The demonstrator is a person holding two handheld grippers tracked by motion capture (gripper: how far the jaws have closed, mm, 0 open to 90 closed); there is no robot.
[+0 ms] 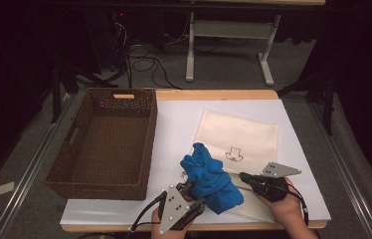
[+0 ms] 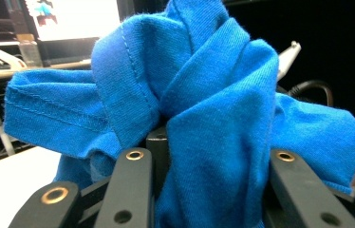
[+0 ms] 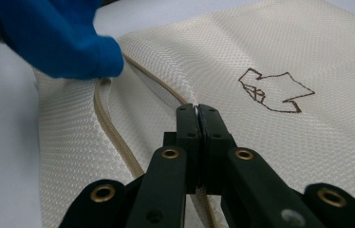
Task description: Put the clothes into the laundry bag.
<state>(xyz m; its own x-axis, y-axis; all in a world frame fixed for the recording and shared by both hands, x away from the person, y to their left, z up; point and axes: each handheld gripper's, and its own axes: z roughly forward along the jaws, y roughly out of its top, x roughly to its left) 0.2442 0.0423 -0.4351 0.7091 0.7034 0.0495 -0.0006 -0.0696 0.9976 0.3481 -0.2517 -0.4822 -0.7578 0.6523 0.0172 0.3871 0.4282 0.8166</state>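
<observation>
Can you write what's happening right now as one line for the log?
left claw: shut on blue cloth | right claw: shut on mesh bag | basket: empty

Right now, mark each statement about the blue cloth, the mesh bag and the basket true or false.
1. The left gripper holds the blue cloth. True.
2. The basket holds the cloth. False: nothing lies in it.
3. The right gripper has its jaws together at the mesh bag. True.
4. The bag is dark green. False: it is cream, with a small drawing.
5. The basket stands right of the bag. False: left.
</observation>
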